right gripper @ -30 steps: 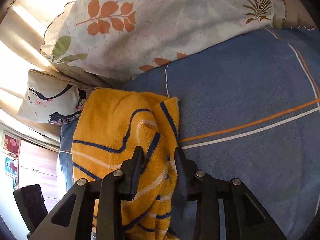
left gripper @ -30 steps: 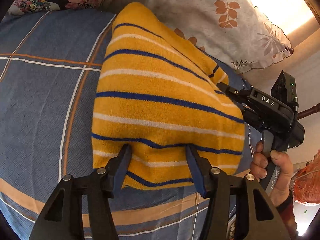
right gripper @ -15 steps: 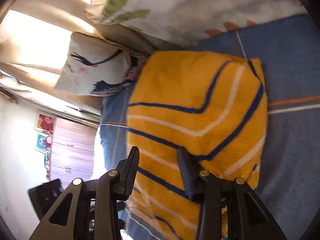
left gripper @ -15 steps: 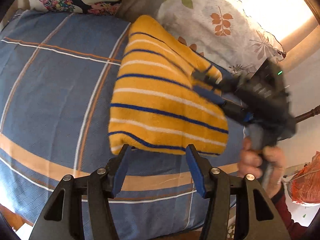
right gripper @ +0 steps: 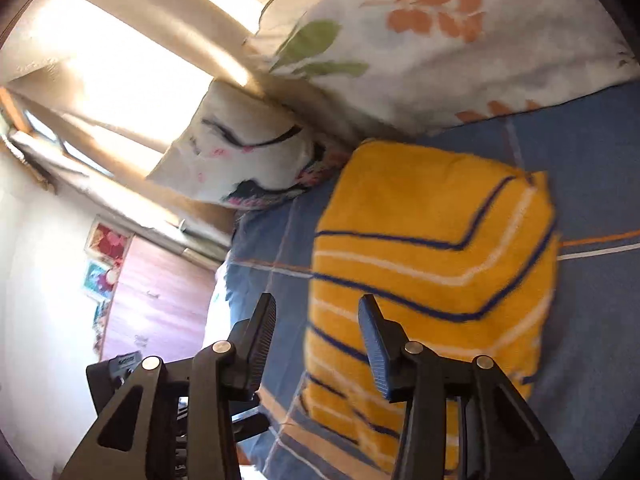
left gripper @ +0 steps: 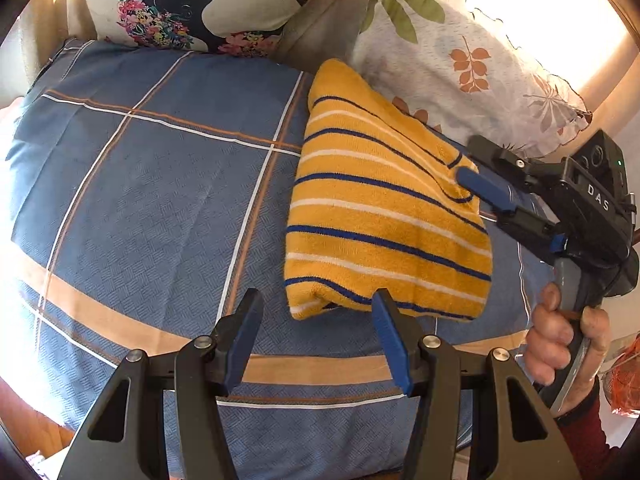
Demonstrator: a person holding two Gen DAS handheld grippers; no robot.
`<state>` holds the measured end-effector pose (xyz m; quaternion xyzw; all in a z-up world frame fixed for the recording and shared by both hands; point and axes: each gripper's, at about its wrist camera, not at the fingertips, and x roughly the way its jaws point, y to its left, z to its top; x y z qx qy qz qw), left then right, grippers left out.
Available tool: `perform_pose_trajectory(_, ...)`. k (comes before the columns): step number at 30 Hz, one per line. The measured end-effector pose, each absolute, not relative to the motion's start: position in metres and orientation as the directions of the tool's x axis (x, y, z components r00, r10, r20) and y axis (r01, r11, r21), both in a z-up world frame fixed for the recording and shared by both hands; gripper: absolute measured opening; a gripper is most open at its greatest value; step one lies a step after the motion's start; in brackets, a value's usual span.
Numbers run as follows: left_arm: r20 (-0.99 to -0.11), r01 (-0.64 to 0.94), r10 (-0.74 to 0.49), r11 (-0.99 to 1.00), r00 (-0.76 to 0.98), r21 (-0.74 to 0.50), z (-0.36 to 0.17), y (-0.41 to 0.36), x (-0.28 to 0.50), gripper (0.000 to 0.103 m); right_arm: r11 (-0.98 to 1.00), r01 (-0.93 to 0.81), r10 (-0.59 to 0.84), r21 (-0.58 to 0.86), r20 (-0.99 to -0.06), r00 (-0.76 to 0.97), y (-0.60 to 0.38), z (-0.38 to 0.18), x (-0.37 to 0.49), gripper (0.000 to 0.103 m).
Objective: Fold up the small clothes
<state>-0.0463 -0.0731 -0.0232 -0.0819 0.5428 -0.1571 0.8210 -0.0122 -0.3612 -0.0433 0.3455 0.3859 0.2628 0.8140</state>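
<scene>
Both of your hand-held grippers have pulled back from the yellow striped garment (left gripper: 384, 216) since a second ago: then the left fingers straddled its near edge and the right ones pinched its corner, and now it lies let go on the bed.

You have the garment folded into a compact block, yellow with blue and white stripes, flat on the blue checked bedspread (left gripper: 160, 184). In the left wrist view it sits at about 2 o'clock from centre, its far tip touching the leaf-print pillow (left gripper: 460, 60) at 1 o'clock.

Your left hand-held gripper (left gripper: 316, 344) points steeply down at the bed, its blue pads parted with only bedspread between them; the right pad stands just in front of the garment's near edge, and contact there cannot be told.

Your right hand-held gripper (left gripper: 486, 190) comes in from 3 o'clock in that view, your hand (left gripper: 560, 344) wrapped around its grip, a dark red sleeve at the wrist. Its jaws are opening. One blue finger lies over the garment's right corner, but the cloth is not clamped. In the blurred right wrist view nothing sits between its fingers (right gripper: 376, 340), and the garment (right gripper: 432, 264) lies at 3 o'clock.

A cushion with a floral silhouette print (left gripper: 192, 4) rests at the head of the bed at 11 o'clock.
</scene>
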Motion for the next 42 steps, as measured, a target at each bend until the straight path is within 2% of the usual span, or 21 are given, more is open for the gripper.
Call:
perform_pose_trajectory(3, -0.860, 0.173, -0.335, 0.941, 0.384, -0.289, -0.018, -0.074, -0.049, 0.055, 0.620, -0.169, 0.736, 0.766, -0.495, 0.462, -0.331, -0.077, 0.008, 0.047)
perform_pose_trajectory(4, -0.859, 0.176, -0.330, 0.943, 0.391, -0.281, -0.016, -0.074, -0.051, 0.055, 0.619, -0.137, 0.733, 0.773, -0.507, 0.453, -0.333, -0.093, 0.016, 0.033)
perform_pose_trajectory(5, -0.859, 0.176, -0.325, 0.945, 0.397, -0.276, -0.014, -0.074, -0.052, 0.055, 0.610, -0.098, 0.726, 0.786, -0.505, 0.466, -0.341, -0.106, 0.023, 0.000)
perform_pose_trajectory(6, -0.857, 0.176, -0.323, 0.946, 0.402, -0.274, -0.012, -0.073, -0.054, 0.055, 0.600, -0.059, 0.719, 0.798, -0.505, 0.478, -0.351, -0.115, 0.028, 0.000)
perform_pose_trajectory(8, -0.854, 0.170, -0.316, 0.948, 0.414, -0.268, -0.008, -0.069, -0.058, 0.055, 0.505, -0.025, 0.759, 0.863, -0.430, 0.490, -0.369, -0.124, 0.031, 0.000)
perform_pose_trajectory(10, -0.852, 0.167, -0.303, 0.953, 0.427, -0.255, -0.004, -0.065, -0.062, 0.055, 0.503, -0.010, 0.764, 0.864, -0.438, 0.474, -0.372, -0.118, 0.029, 0.000)
perform_pose_trajectory(12, -0.850, 0.162, -0.292, 0.956, 0.440, -0.244, -0.001, -0.060, -0.064, 0.055, 0.501, -0.052, 0.768, 0.864, -0.417, 0.486, -0.370, -0.099, 0.027, 0.013)
perform_pose_trajectory(14, -0.847, 0.155, -0.291, 0.956, 0.444, -0.247, 0.000, -0.058, -0.064, 0.056, 0.514, -0.115, 0.768, 0.850, -0.396, 0.504, -0.362, -0.079, 0.031, 0.052)
perform_pose_trajectory(15, -0.846, 0.155, -0.294, 0.956, 0.445, -0.251, 0.000, -0.058, -0.064, 0.056, 0.527, -0.130, 0.763, 0.840, -0.400, 0.508, -0.358, -0.073, 0.036, 0.056)
perform_pose_trajectory(18, -0.846, 0.158, -0.299, 0.954, 0.442, -0.254, -0.001, -0.062, -0.062, 0.056, 0.540, -0.125, 0.777, 0.832, -0.436, 0.455, -0.343, -0.080, 0.065, 0.055)
perform_pose_trajectory(19, -0.845, 0.159, -0.302, 0.953, 0.442, -0.257, -0.001, -0.064, -0.062, 0.056, 0.556, -0.110, 0.770, 0.824, -0.461, 0.441, -0.343, -0.085, 0.073, 0.051)
perform_pose_trajectory(20, -0.844, 0.162, -0.305, 0.952, 0.442, -0.259, -0.001, -0.065, -0.063, 0.056, 0.560, -0.088, 0.765, 0.824, -0.473, 0.438, -0.347, -0.090, 0.083, 0.041)
perform_pose_trajectory(22, -0.842, 0.168, -0.307, 0.951, 0.443, -0.258, 0.000, -0.067, -0.066, 0.056, 0.579, -0.032, 0.726, 0.815, -0.497, 0.476, -0.365, -0.091, 0.097, 0.038)
perform_pose_trajectory(24, -0.841, 0.168, -0.304, 0.952, 0.447, -0.254, 0.001, -0.067, -0.070, 0.056, 0.586, -0.004, 0.681, 0.811, -0.490, 0.544, -0.389, -0.082, 0.098, 0.040)
perform_pose_trajectory(26, -0.842, 0.162, -0.295, 0.955, 0.452, -0.247, 0.002, -0.064, -0.072, 0.056, 0.539, -0.009, 0.685, 0.842, -0.432, 0.586, -0.411, -0.073, 0.087, 0.049)
perform_pose_trajectory(29, -0.842, 0.138, -0.281, 0.960, 0.460, -0.245, 0.001, -0.057, -0.073, 0.056, 0.491, -0.037, 0.704, 0.871, -0.372, 0.605, -0.429, -0.074, 0.062, 0.055)
perform_pose_trajectory(32, -0.841, 0.112, -0.271, 0.962, 0.468, -0.247, 0.000, -0.049, -0.073, 0.056, 0.545, 0.025, 0.651, 0.838, -0.442, 0.618, -0.450, -0.097, 0.041, 0.054)
perform_pose_trajectory(36, -0.845, 0.098, -0.239, 0.971, 0.477, -0.219, -0.001, -0.047, -0.073, 0.056, 0.457, 0.140, 0.576, 0.879, -0.412, 0.706, -0.504, -0.119, 0.001, 0.055)
perform_pose_trajectory(39, -0.850, 0.103, -0.217, 0.976, 0.480, -0.191, -0.004, -0.048, -0.072, 0.056, 0.448, 0.157, 0.541, 0.880, -0.407, 0.736, -0.522, -0.116, -0.033, 0.061)
perform_pose_trajectory(42, -0.857, 0.108, -0.202, 0.979, 0.474, -0.171, -0.008, -0.053, -0.070, 0.056, 0.525, 0.182, 0.510, 0.832, -0.478, 0.715, -0.515, -0.111, -0.060, 0.061)
